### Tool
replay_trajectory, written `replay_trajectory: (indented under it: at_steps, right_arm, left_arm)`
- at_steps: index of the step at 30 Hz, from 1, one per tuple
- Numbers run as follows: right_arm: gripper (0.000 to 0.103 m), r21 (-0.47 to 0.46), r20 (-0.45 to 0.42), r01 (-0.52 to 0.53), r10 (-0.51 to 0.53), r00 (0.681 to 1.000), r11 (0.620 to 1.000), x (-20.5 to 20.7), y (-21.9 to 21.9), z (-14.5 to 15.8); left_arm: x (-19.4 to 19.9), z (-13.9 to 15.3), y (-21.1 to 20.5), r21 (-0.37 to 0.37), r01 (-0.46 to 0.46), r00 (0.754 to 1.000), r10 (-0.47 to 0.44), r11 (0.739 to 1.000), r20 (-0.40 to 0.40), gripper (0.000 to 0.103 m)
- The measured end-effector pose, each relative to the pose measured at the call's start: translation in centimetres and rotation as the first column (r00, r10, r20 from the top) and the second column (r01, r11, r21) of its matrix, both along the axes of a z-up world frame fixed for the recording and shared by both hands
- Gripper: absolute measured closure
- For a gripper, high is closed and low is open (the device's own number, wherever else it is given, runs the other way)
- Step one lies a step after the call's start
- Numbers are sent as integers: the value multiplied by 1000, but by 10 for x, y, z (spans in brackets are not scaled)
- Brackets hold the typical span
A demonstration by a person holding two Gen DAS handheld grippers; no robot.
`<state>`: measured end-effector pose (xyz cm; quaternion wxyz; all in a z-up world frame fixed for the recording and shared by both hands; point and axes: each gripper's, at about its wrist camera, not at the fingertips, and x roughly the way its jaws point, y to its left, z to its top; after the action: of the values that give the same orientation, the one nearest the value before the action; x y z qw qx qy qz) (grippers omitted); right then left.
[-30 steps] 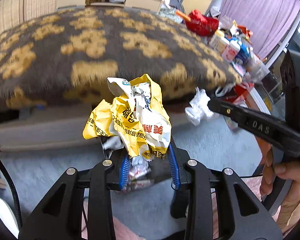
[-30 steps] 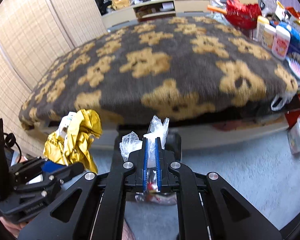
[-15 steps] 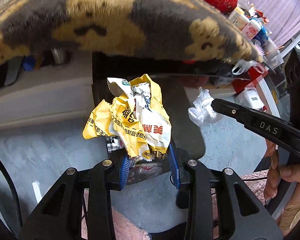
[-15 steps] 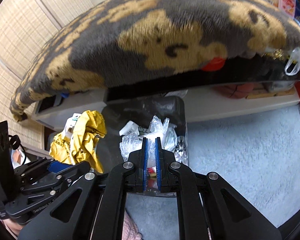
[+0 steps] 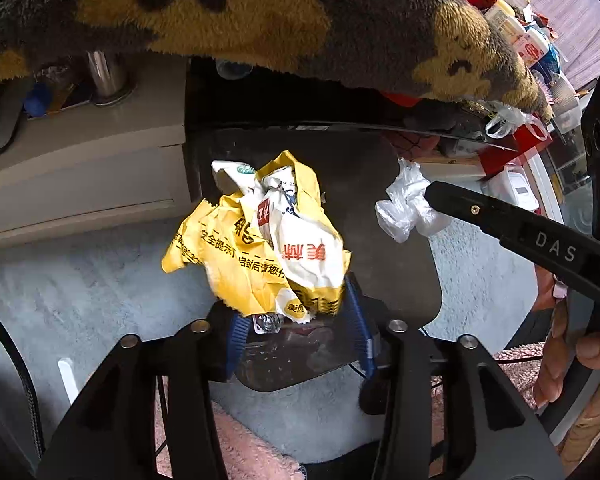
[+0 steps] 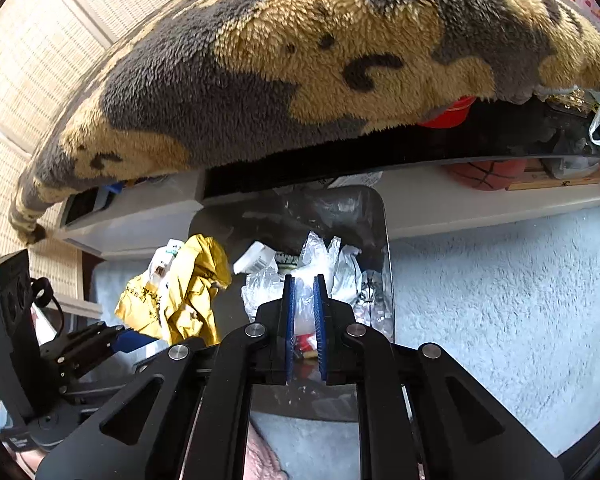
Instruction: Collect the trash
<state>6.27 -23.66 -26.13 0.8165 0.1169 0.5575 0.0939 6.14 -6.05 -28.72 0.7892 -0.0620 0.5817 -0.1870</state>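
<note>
STEP: drop-off over bin | left claw [image 5: 296, 328] clamps yellow wrapper [image 5: 260, 240], frame centre, above black trash bin [image 5: 400, 272] | right claw [image 6: 303, 312] nips clear plastic wad [image 6: 312, 256] over same bin | NEXT: judged—part both claws, let both fall.

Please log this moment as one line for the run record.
left gripper: shut on crumpled yellow paper wrapper | right gripper: shut on clear crumpled plastic bag | both over black bin
</note>
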Motion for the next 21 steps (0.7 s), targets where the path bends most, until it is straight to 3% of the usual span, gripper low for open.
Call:
replay_trajectory:
  at_steps: [2, 4, 6, 16, 21]
  right_arm:
    - [86, 0, 7, 9, -9, 1000, 1000, 2, 0, 3]
    - [64, 5, 19, 14, -14, 1000, 1000, 3, 0, 7]
    - [55, 13, 37, 17, -17, 999, 1000, 2, 0, 12]
    - [27, 13, 138, 53, -54, 989, 999, -12, -13, 48]
    - [12, -34, 227, 27, -19, 974, 999, -16, -12, 84]
  left_arm:
    - [0, 6, 2, -1, -3, 1000, 3, 1000, 12, 55]
    - [-1, 13, 3, -2, -2, 1000, 2, 1000, 31, 52]
    - [-4, 21, 4, 3, 0, 999, 0, 1000, 53, 50]
    - [-27, 70, 16, 26, -29, 985, 25, 999, 170, 32]
    - [-37, 105, 28, 20, -63, 967, 56, 998, 250, 23]
